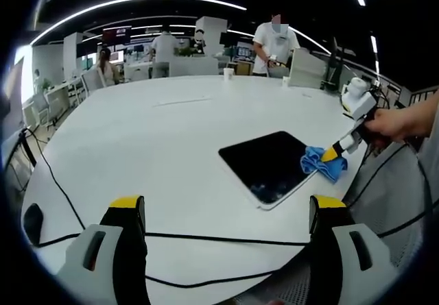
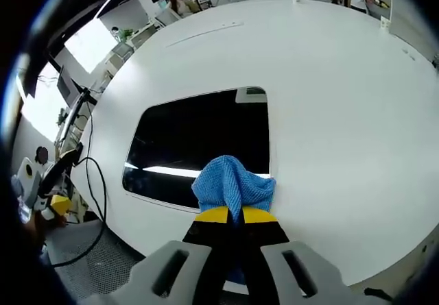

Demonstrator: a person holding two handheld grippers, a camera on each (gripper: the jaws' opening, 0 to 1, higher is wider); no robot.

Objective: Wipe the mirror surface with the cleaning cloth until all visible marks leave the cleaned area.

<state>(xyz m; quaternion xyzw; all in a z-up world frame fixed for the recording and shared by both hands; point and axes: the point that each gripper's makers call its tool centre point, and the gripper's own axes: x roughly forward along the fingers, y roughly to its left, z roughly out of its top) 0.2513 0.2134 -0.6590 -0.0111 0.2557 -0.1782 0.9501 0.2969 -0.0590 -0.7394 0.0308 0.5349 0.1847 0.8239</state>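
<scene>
Two views, logged left to right. In the left gripper view, a black cable (image 1: 206, 238) crosses the white table (image 1: 151, 154) from 9 o'clock, passing behind our left gripper (image 1: 226, 212) at 6 o'clock; its yellow-tipped jaws stand wide apart with nothing between them, held above the near table edge. Right of centre, toward 3 o'clock, we note the mirror (image 1: 271, 164), a dark rounded rectangle lying flat on the table. The blue cleaning cloth (image 1: 322, 162) sits bunched on the mirror's right-hand edge, with the right gripper (image 1: 334, 153) reaching in from 3 o'clock, its yellow tips on the cloth and a hand (image 1: 394, 121) behind it. At 12 o'clock, beyond the table, people stand among desks.

In the right gripper view, a second gripper (image 2: 58, 202) shows small at 8 o'clock, past the table (image 2: 343, 99) rim. The mirror (image 2: 199, 144) spans the centre, reflecting a bright ceiling strip. At 6 o'clock the right gripper (image 2: 233, 214) has its jaws pressed together on the cleaning cloth (image 2: 230, 181), which rests on the mirror's near edge and partly on the table.
</scene>
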